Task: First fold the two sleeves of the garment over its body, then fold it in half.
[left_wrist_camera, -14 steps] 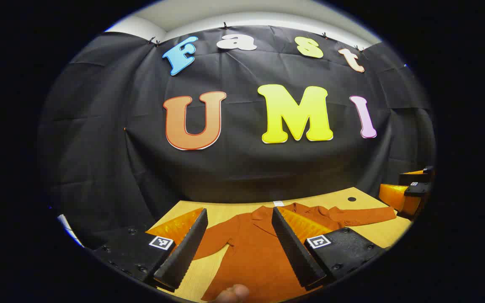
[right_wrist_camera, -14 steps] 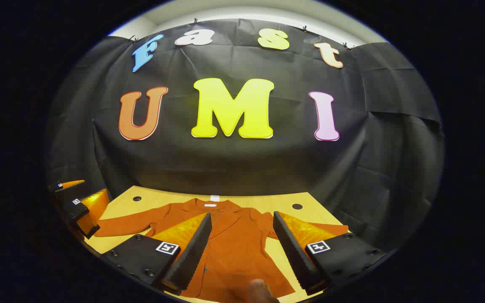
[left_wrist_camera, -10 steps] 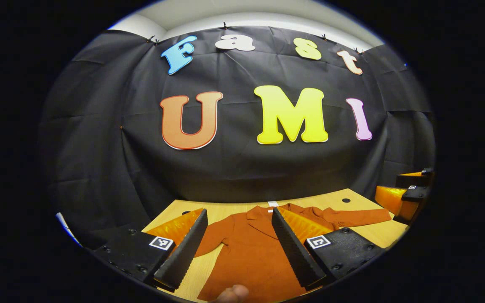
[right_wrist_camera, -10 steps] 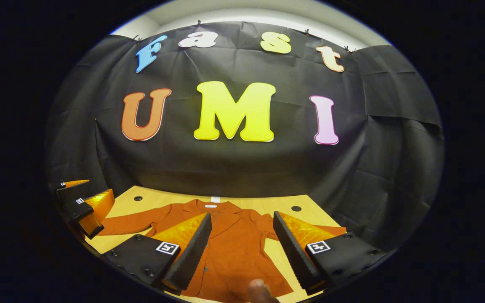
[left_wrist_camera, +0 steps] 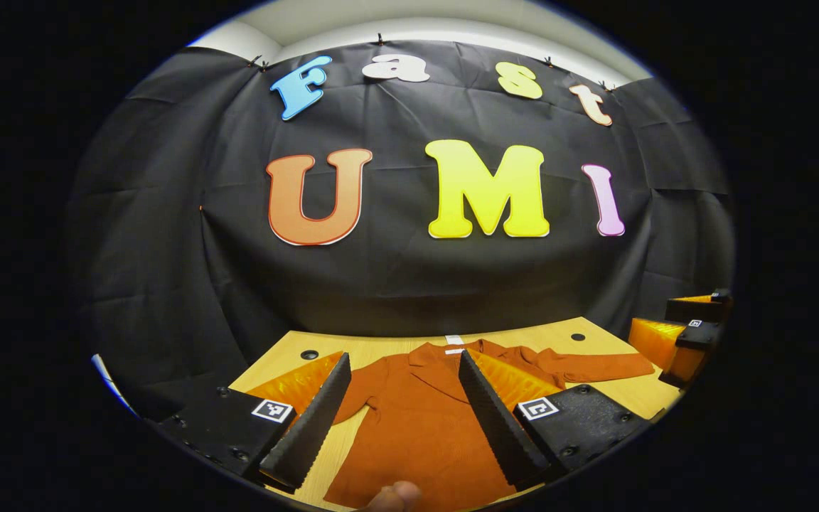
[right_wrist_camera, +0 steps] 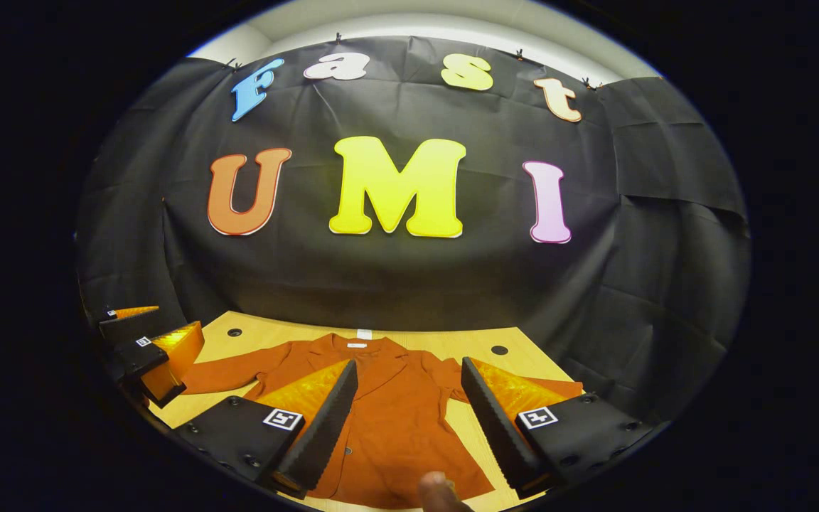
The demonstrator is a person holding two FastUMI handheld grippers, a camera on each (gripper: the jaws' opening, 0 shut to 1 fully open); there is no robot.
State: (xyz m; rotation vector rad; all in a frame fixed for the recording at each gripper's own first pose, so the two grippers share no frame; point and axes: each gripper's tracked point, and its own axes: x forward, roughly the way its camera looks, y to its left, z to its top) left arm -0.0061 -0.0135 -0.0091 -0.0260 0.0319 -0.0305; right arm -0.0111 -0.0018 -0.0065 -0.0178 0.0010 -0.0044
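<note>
A rust-orange jacket (left_wrist_camera: pixel 416 427) (right_wrist_camera: pixel 388 419) lies flat on the wooden table, collar toward the back wall, both sleeves spread out to the sides. In the left gripper view one sleeve (left_wrist_camera: pixel 594 366) runs right toward the other gripper (left_wrist_camera: pixel 680 338). My left gripper (left_wrist_camera: pixel 399 412) hovers open above the jacket's body with nothing between its fingers. My right gripper (right_wrist_camera: pixel 406 416) also hangs open over the body. In the right gripper view one sleeve (right_wrist_camera: pixel 232 373) reaches toward the left gripper (right_wrist_camera: pixel 143 348) at the far left; the other sleeve (right_wrist_camera: pixel 555 387) lies partly behind a finger.
The wooden table (right_wrist_camera: pixel 473 345) has round holes (right_wrist_camera: pixel 500 350) (left_wrist_camera: pixel 308 354) near its back corners. A white tag (right_wrist_camera: pixel 363 333) sits behind the collar. A fingertip (left_wrist_camera: pixel 395 496) (right_wrist_camera: pixel 438 491) shows at the bottom of each view. The black cloth wall stands close behind the table.
The left gripper has drifted slightly left, so the jacket sits further right between its fingers. The right gripper view barely shifts. Both grippers stay open.
</note>
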